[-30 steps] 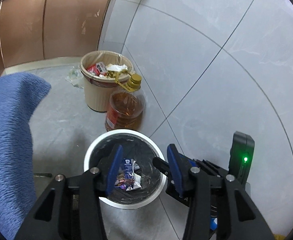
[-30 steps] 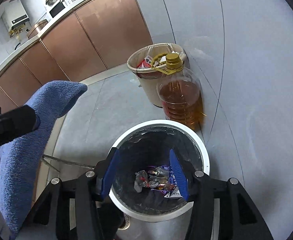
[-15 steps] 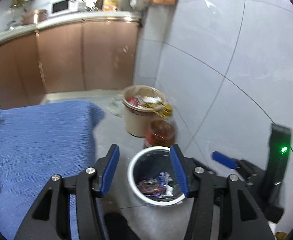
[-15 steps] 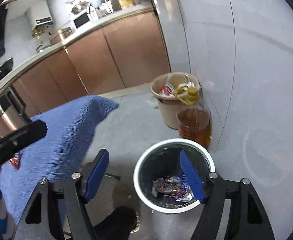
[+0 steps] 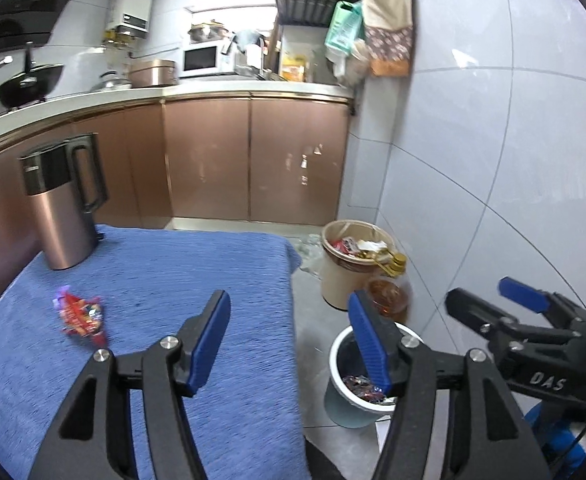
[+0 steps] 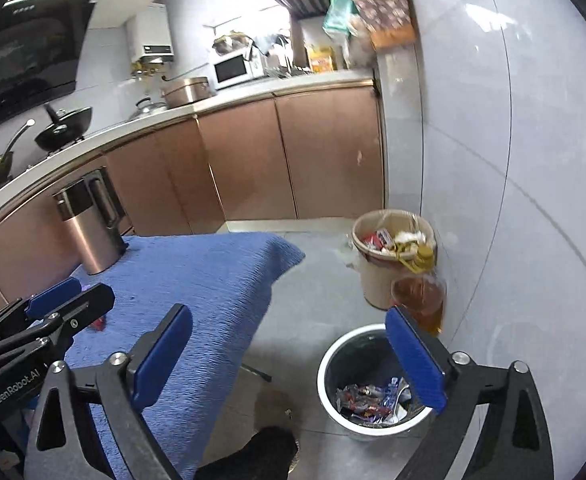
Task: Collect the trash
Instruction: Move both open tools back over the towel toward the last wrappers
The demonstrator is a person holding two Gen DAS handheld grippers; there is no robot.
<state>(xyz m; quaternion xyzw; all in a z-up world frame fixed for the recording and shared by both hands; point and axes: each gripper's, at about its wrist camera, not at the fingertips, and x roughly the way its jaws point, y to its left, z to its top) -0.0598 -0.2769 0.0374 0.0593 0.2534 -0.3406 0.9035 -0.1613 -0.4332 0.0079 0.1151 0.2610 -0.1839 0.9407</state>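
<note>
A red candy wrapper (image 5: 80, 316) lies on the blue cloth of the table (image 5: 165, 280), ahead and to the left of my left gripper (image 5: 291, 340). Its jaws are opening and nothing is between them. On the floor to the right stands a white-rimmed bin (image 5: 335, 360) with a dark liner and several wrappers (image 6: 369, 398) inside. My right gripper (image 6: 289, 360) hangs above and before that bin (image 6: 325, 360); its jaws are opening wide and hold nothing. Each gripper shows in the other's view: the right gripper (image 5: 489, 298) and the left gripper (image 6: 77, 296), which hides most of the wrapper (image 6: 100, 323).
A copper kettle (image 5: 61, 208) stands at the table's far left corner. A beige bin (image 5: 353, 256) full of rubbish and a bottle of amber oil (image 5: 387, 292) stand by the tiled wall. Copper kitchen cabinets (image 5: 253, 160) run behind. A dark shoe (image 6: 269, 452) shows at the bottom.
Both grippers rose away from the white bin and tilted up, bringing the blue table, kettle and red wrapper into view. Both pairs of jaws widened, the right one most.
</note>
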